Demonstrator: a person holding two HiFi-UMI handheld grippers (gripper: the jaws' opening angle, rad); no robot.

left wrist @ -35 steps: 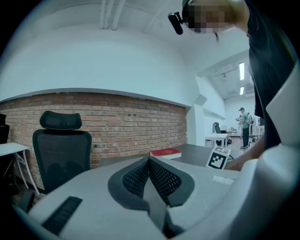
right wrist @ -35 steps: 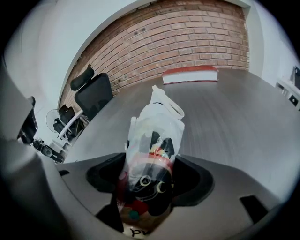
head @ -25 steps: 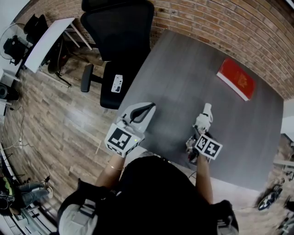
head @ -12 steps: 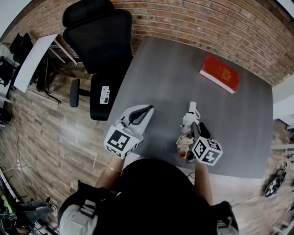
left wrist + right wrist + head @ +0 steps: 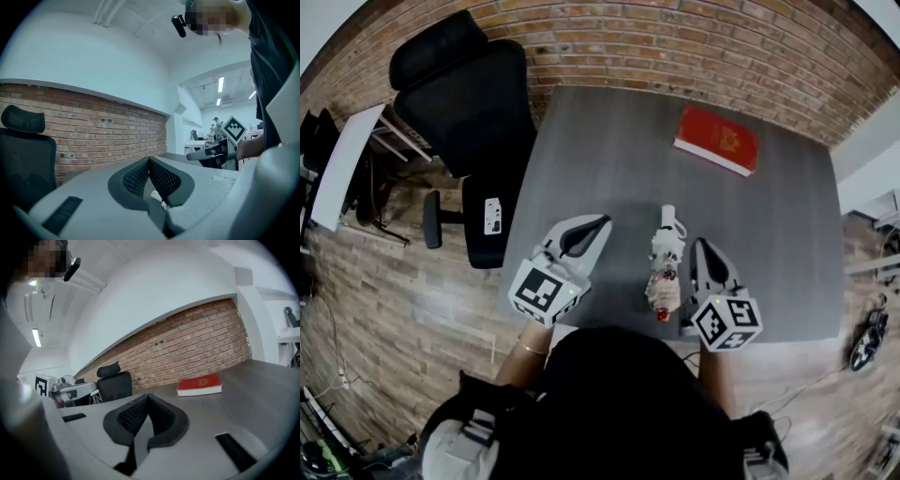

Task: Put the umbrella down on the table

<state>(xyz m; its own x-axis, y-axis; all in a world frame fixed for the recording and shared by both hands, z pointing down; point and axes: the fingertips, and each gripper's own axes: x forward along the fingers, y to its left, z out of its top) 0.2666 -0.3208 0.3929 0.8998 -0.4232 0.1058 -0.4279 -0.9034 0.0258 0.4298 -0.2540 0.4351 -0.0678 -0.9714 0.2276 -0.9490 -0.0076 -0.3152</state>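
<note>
At the near edge of the counter [image 5: 628, 159], the folded umbrella [image 5: 664, 272] lies flat, its pale handle end pointing to the far side and its red tip toward the person. It rests wholly on the grey top, with nothing propping it. By that I judge the task's one step done: the umbrella is down and needs no hold.

That explains the right hand-held gripper [image 5: 703, 246]. It sits just to the right of the umbrella and parallel to it. Its jaws have just been closing and now meet at the tips with nothing between them, as its own view [image 5: 148, 396] shows plainly. From above I cannot tell whether its side brushes the fabric, but it grips nothing.

To the left of the umbrella, and apart from it, the left hand-held gripper [image 5: 602, 223] also has its jaws together and empty [image 5: 149, 159]. It points toward the far side, and I take it to be idle, since a single small bundle calls for one hand only.

Far across the counter lies a red book [image 5: 715, 139], well apart from the umbrella and no obstacle to it. A black office chair [image 5: 469, 103] stands off the counter's left side. The umbrella's place close to the near edge is the one risk, as a nudge from a sleeve could roll it off.
</note>
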